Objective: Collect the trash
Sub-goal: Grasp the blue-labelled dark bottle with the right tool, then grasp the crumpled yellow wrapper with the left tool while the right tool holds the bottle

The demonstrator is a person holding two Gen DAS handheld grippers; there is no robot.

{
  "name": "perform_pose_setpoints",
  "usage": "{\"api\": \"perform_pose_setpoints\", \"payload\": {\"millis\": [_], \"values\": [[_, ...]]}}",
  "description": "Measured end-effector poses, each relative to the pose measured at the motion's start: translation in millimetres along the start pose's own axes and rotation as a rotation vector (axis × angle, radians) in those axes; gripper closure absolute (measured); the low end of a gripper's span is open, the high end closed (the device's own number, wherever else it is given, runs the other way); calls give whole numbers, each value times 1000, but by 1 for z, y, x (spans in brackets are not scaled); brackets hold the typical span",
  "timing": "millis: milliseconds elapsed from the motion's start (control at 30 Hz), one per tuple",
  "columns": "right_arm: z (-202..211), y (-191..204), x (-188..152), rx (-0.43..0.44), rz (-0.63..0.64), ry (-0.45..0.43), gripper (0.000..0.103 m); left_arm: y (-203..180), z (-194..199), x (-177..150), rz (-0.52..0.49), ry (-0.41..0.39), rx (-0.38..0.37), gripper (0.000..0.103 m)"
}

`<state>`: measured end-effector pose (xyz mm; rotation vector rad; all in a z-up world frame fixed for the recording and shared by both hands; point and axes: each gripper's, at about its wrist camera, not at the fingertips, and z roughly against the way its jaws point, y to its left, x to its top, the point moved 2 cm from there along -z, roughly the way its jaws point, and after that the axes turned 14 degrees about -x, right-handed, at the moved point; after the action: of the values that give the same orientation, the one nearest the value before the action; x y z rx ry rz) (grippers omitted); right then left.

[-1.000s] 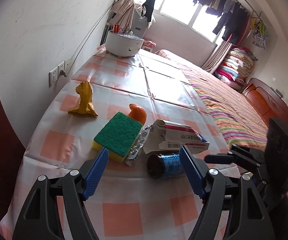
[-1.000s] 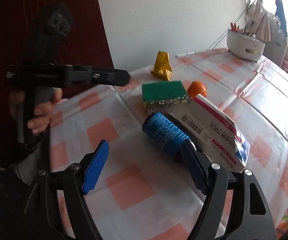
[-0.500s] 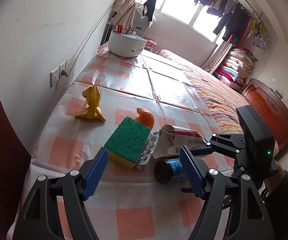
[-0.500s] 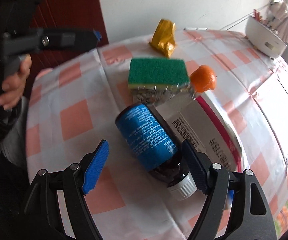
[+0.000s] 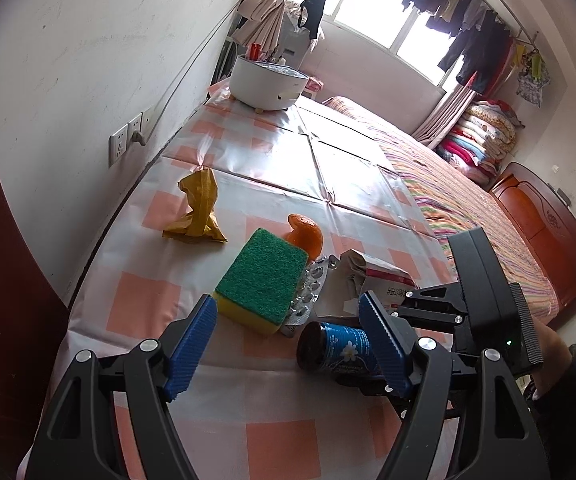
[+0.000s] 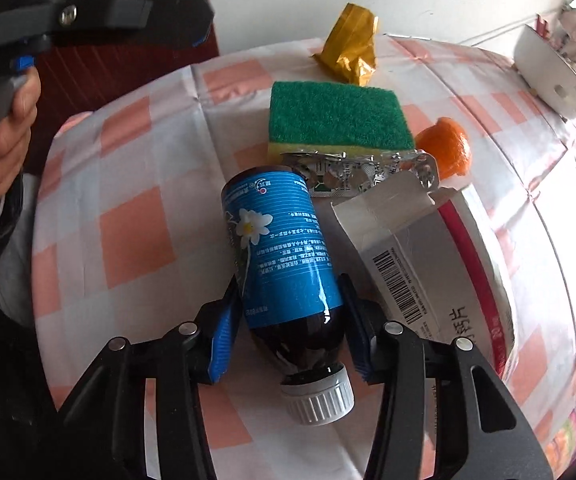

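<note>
The right hand-held gripper (image 6: 288, 332) has just been closing and now clamps the blue-labelled bottle (image 6: 280, 248) lying on the bench (image 6: 136, 232); the left hand-held gripper (image 5: 288, 340) hovers wide, holding nothing; beyond lie a sponge (image 6: 339, 120) and a yellow wrapper (image 6: 347, 50).

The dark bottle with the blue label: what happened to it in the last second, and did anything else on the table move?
The right claw came down over the dark bottle with the blue label, and its jaws have just been closing onto its sides, near the white cap. The left claw stayed open. The green-and-yellow sponge and white cardboard box kept their places.
</note>
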<state>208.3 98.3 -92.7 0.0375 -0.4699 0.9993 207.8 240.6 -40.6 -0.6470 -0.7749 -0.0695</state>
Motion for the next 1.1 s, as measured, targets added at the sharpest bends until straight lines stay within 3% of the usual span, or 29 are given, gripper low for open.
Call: {"api": "perform_pose_setpoints", "payload": {"millis": [133,367,467,667,933,967,1000,1100], "values": [[13,-7,-21,48,-114,-64,58,3,-2,1,-1,6,19,32],[77,-14,-85,171,-416,-284,58,6,-10,-3,-19,40,38,32],[106,-6,-110,179,-497,-369,58,6,-17,5,-44,40,50,32],[151,18,-132,215,-557,-502,58,23,-31,45,-23,-43,156,32],[161,23,-147,214,-618,-560,58,57,-83,67,36,15,265,32],[161,21,-149,218,-624,-566,58,60,-88,67,42,25,275,35],[162,21,-150,223,-627,-570,58,63,-92,67,47,34,284,47],[170,23,-156,222,-634,-591,58,73,-106,67,64,72,306,70]]}}
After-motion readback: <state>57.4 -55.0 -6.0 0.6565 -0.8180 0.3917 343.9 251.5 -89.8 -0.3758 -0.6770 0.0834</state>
